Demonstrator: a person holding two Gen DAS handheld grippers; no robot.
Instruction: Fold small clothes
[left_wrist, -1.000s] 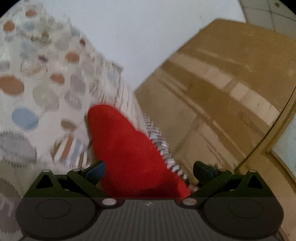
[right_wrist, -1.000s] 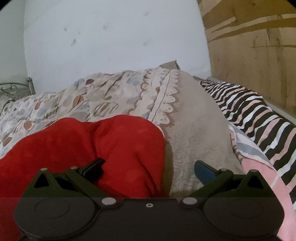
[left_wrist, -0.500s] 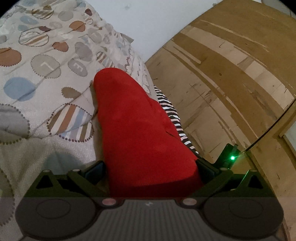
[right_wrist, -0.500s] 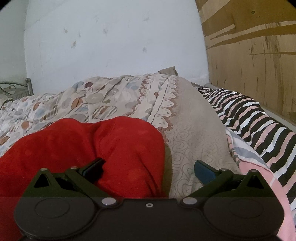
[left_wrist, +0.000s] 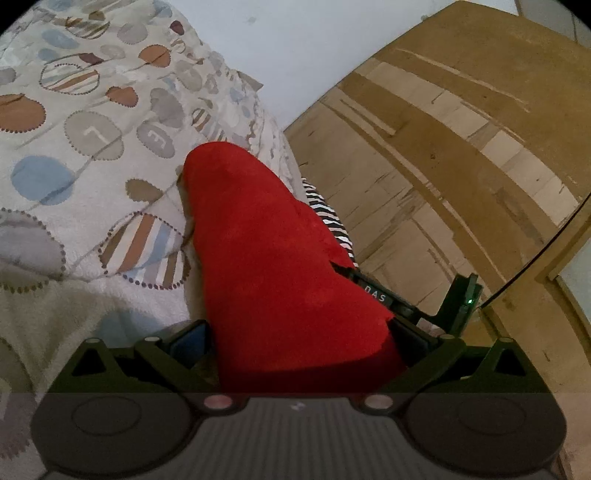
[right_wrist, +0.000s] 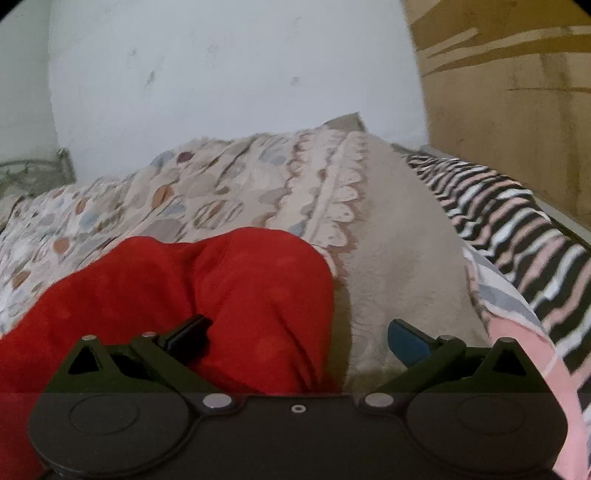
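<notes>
A red garment (left_wrist: 273, 258) lies on a patterned bedspread (left_wrist: 85, 155). In the left wrist view it runs forward between the fingers of my left gripper (left_wrist: 299, 339), whose jaws are wide open with the cloth lying loose between them. In the right wrist view the red garment (right_wrist: 221, 295) sits bunched at the lower left. My right gripper (right_wrist: 299, 334) is open; its left finger rests against the cloth and its right finger is over bare beige bedspread (right_wrist: 399, 258). The right gripper's body (left_wrist: 417, 306) shows beyond the garment in the left wrist view.
A striped black, white and pink cloth (right_wrist: 517, 229) lies along the bed's right side. A brown wooden panel (left_wrist: 443, 155) stands beside the bed. A white wall (right_wrist: 221, 74) is behind. A metal bed rail (right_wrist: 33, 173) shows at far left.
The left gripper has swung and lowered over the red garment, which now fills the space between its fingers; the right gripper's body came into its view. The right gripper barely moved.
</notes>
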